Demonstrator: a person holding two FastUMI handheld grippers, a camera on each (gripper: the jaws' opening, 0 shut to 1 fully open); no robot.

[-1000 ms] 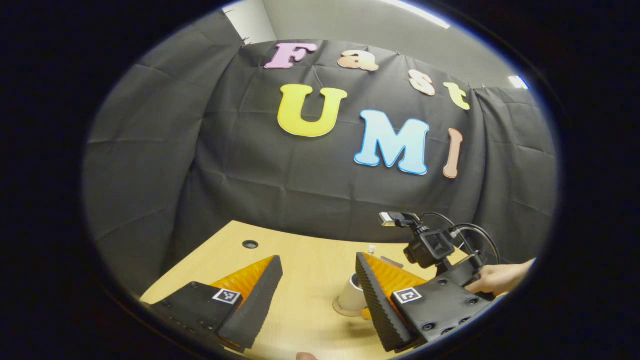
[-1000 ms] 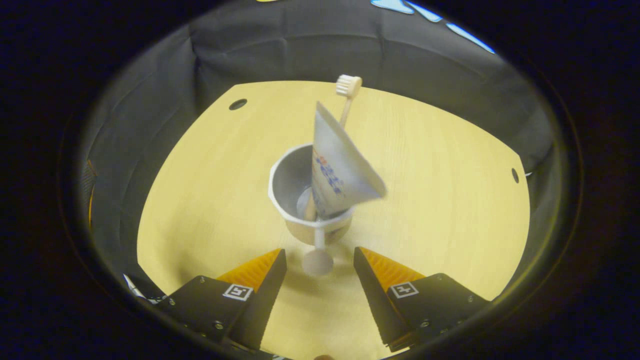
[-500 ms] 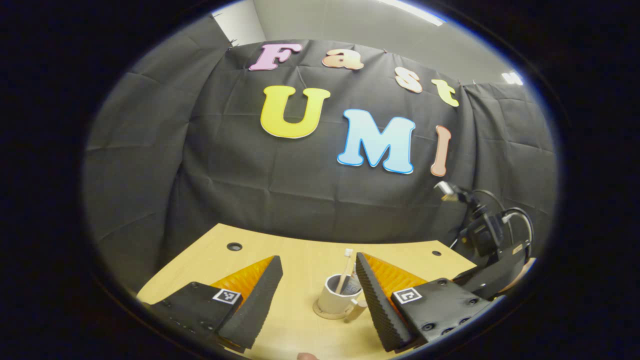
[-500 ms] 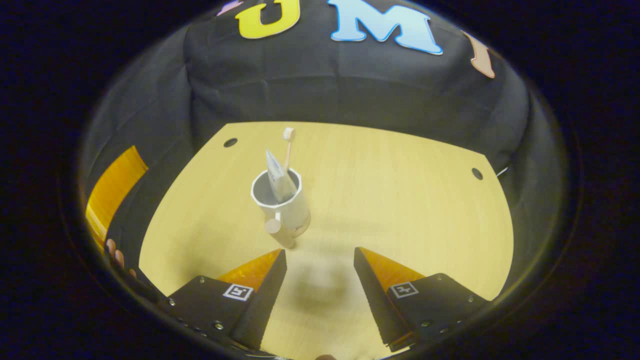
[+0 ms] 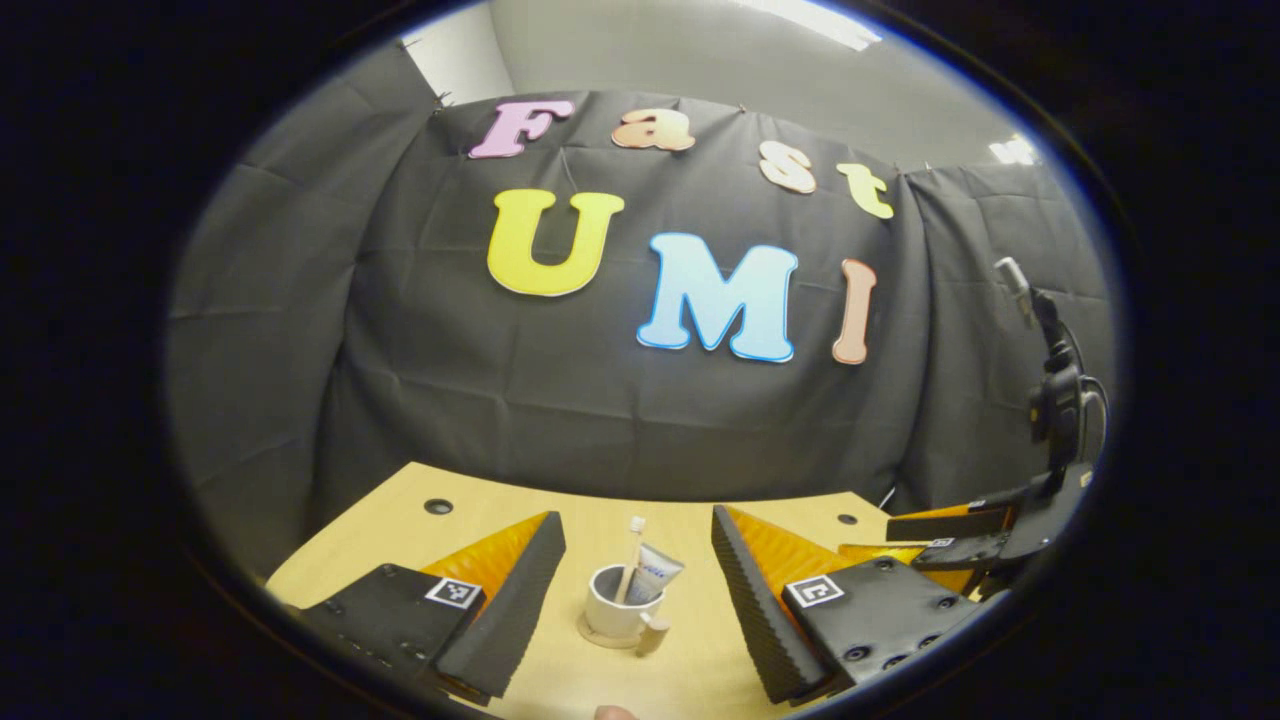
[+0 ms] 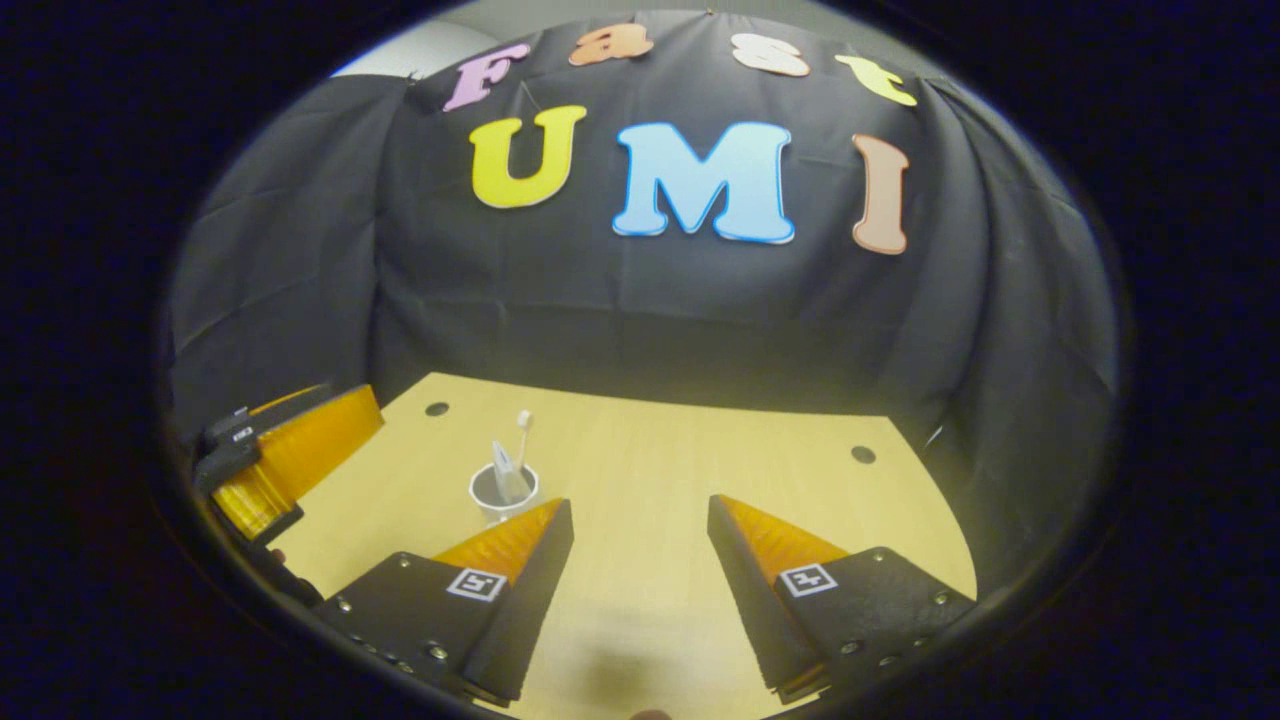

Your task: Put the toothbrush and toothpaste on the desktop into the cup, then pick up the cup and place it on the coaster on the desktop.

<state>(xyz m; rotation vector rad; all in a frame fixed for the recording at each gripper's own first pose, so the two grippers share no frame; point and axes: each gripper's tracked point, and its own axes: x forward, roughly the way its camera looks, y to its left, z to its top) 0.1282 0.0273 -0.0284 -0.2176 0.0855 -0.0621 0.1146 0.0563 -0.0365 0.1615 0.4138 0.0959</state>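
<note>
White cup (image 5: 612, 618) w/ toothbrush (image 5: 631, 556), toothpaste (image 5: 654, 578), on coaster (image 5: 598, 639).

Looks like a lab-style recording booth set up inside an office room. A light wooden desktop (image 6: 700, 470) with cable holes is boxed in by black cloth (image 5: 450, 400) hung as walls, and plain painted walls and ceiling strip lights (image 5: 815, 10) can be seen above it.

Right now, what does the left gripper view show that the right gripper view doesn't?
Left gripper view: the coaster under the cup, the cup's handle, and the right hand-held gripper with its camera. Right gripper view: the left hand-held gripper, open, at the desktop's edge. Both: the cup holding the toothbrush and toothpaste on the desktop.
</note>
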